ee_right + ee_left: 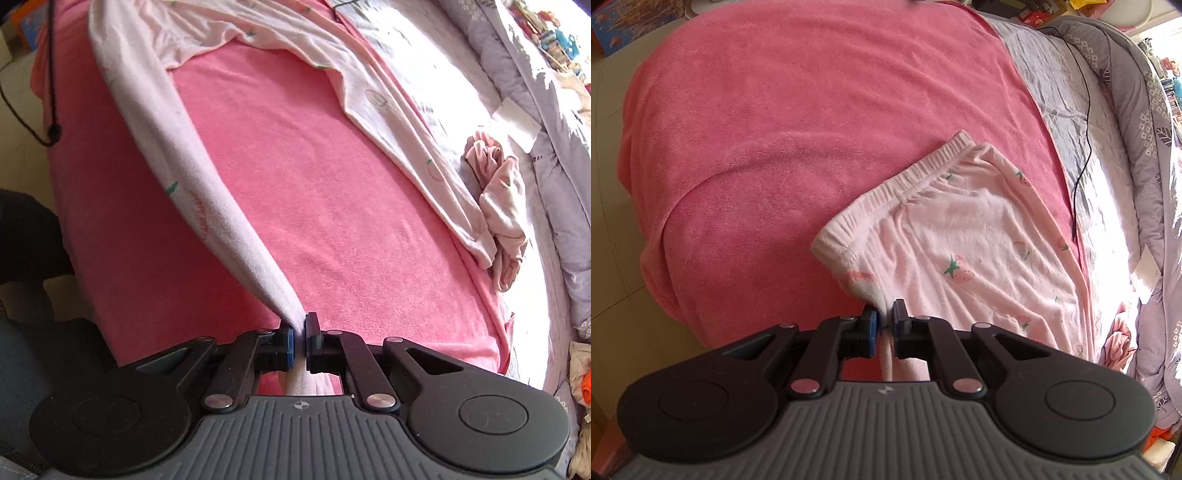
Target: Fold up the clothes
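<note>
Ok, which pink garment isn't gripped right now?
The crumpled pink garment lying bunched on the grey bedding; the strawberry-print pants are clamped in the right hand-held gripper.

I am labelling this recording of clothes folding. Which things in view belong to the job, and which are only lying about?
Belong to the job:
- pink strawberry-print garment, pinched by both grippers
- left gripper
- right gripper
- pink towel beneath it

Lying about:
- crumpled pink cloth
- black cable
- grey floral quilt

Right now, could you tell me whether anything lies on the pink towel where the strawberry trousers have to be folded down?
Nothing visible does. Both grippers are shut on the strawberry trousers, and the pink towel below them is bare. A crumpled pink garment lies off to the side, beyond the towel's edge.
</note>
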The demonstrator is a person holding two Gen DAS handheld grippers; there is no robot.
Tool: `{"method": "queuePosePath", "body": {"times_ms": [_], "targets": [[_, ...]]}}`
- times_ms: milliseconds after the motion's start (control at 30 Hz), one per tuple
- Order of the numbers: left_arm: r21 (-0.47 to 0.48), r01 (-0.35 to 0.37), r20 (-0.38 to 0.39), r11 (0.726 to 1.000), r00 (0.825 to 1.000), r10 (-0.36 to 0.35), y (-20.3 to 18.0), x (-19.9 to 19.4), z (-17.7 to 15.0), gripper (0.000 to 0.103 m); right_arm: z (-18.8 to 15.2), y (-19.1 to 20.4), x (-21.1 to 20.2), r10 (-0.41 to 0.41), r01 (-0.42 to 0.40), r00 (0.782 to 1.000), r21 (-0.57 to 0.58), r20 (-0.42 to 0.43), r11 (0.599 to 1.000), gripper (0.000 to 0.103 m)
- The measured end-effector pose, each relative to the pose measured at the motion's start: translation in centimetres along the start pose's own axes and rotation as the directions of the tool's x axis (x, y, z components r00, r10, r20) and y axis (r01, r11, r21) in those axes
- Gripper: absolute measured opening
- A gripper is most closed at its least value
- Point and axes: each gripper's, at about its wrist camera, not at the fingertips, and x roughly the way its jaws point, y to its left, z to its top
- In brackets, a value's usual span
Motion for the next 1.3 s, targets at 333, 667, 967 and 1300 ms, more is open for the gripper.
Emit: {"method": "queuePosePath", "body": {"times_ms": [333, 667, 967, 1300], "targets": [[0.189, 0.105, 0.007, 0.976, 0.994, -0.108, -11.9, 5.5, 6.9, 0.013, 6.8, -10.0, 6.0, -0.099, 0.096, 0.994, 0.084, 0.037, 0.992, 0.007], [0.296, -0.056, 0.022, 0.953, 0.998, 0.052, -14.8, 13.4, 10.2, 0.035, 19.0, -18.7, 19.8, -0.206, 0.197, 0.978, 0.240, 0.015, 0.951, 0.034], [0.236, -0.071, -0.024, 0.969, 0.997, 0.079, -12.7, 10.8, 13.9, 0.069, 21.0, -19.2, 19.7, -0.150, 0.122, 0.987, 0.353, 0.054, 0.928, 0.073], [0.483, -0.195, 0.161, 0.854, 0.978, 0.132, -10.3, 6.8, 10.4, 0.070, 25.5, -12.6, 14.3, 0.068, -0.170, 0.951, 0.323, 0.303, 0.931, 0.076]]}}
